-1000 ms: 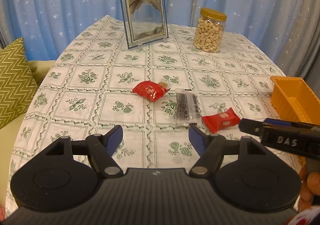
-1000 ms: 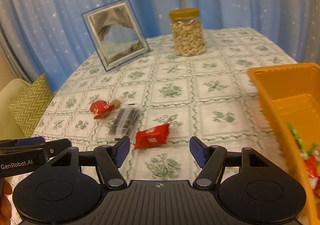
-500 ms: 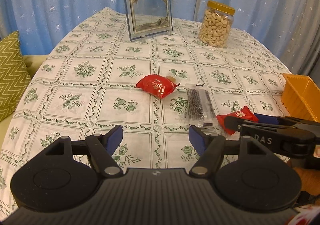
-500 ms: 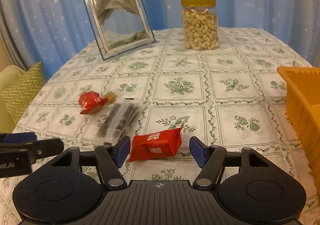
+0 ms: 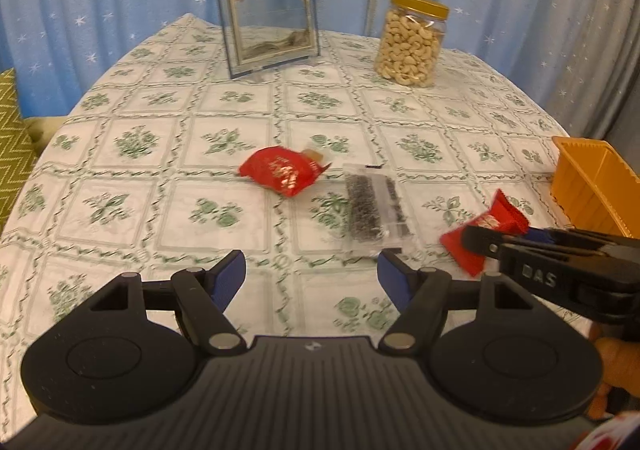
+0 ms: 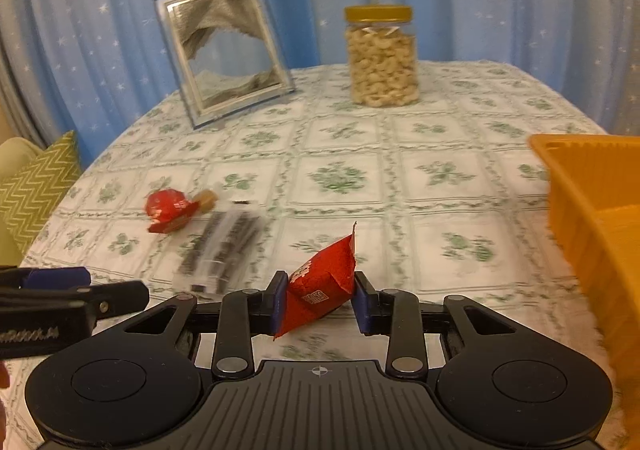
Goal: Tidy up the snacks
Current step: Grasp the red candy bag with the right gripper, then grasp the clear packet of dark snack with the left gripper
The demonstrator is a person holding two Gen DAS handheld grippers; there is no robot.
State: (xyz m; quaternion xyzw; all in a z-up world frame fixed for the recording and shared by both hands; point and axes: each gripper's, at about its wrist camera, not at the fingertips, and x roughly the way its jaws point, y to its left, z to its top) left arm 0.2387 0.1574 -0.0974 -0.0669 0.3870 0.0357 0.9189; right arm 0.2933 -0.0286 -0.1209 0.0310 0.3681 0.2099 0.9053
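Right tool [image 6: 320,300] is closing its jaws on a red snack packet [image 6: 320,282], which sits between the blue pads, tilted with its long axis running toward 1 o'clock. From this grip the orange bin [image 6: 592,210] lies at 2 o'clock, so the right hand is the nearer one. Left tool [image 5: 312,276] gapes about halfway, empty; another red packet [image 5: 282,170] and a clear packet [image 5: 374,210] lie at 12 o'clock on the tabletop [image 5: 160,178].
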